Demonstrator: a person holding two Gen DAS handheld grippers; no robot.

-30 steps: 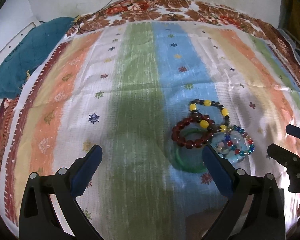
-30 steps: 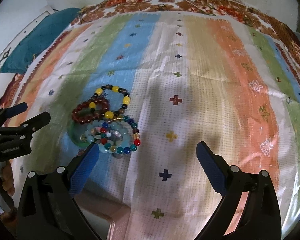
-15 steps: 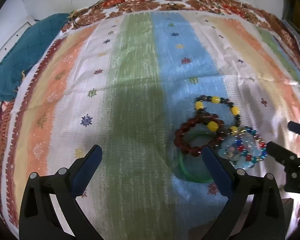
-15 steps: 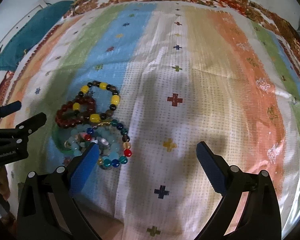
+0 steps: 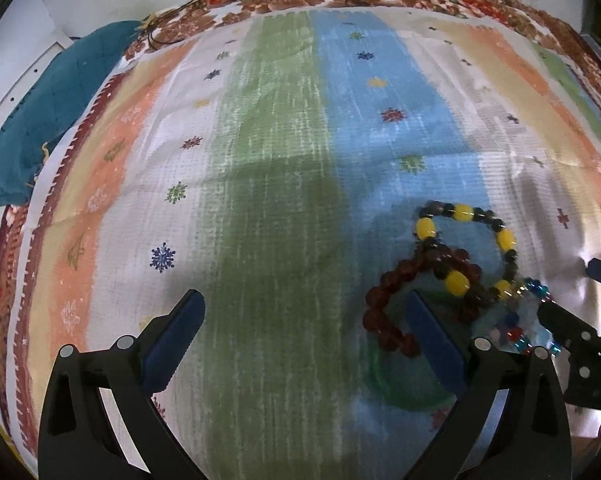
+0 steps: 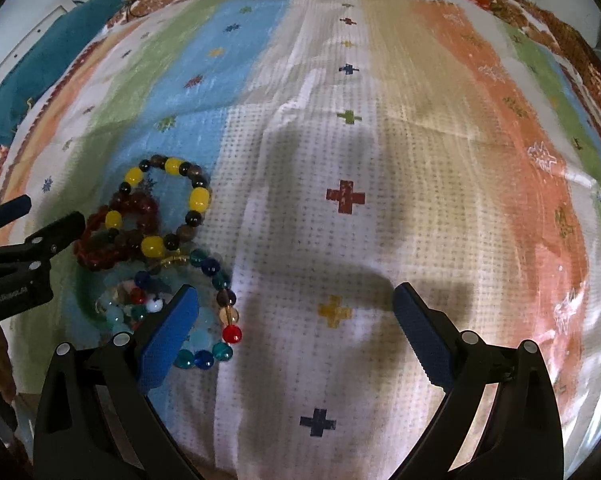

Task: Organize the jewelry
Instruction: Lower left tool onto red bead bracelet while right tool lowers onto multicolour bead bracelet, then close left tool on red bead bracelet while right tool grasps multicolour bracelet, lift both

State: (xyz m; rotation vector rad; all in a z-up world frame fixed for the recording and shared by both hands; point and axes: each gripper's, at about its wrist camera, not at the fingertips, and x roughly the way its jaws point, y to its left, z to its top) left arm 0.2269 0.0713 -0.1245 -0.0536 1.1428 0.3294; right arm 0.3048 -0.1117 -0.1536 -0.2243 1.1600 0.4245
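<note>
Both the left gripper [image 5: 302, 336] and the right gripper [image 6: 294, 322] hover with fingers apart over the bracelets [image 6: 160, 240], heaped lower left in the right wrist view: light, floppy, slippery bead strings, probably best pinched across one strand.

From my left wrist view, the left gripper's right finger [image 5: 432, 344] covers part of the green bangle [image 5: 400, 398] and dark red bead bracelet [image 5: 384, 300]. The right gripper [image 5: 580, 312] is cut off at the right edge, hiding part of the multicoloured bracelet [image 5: 520, 336]. In my right wrist view, the pale blue bead cluster [image 6: 120, 312] is blurred; I cannot separate its strands. The teal cloth [image 6: 32, 68] is cropped upper left.
</note>
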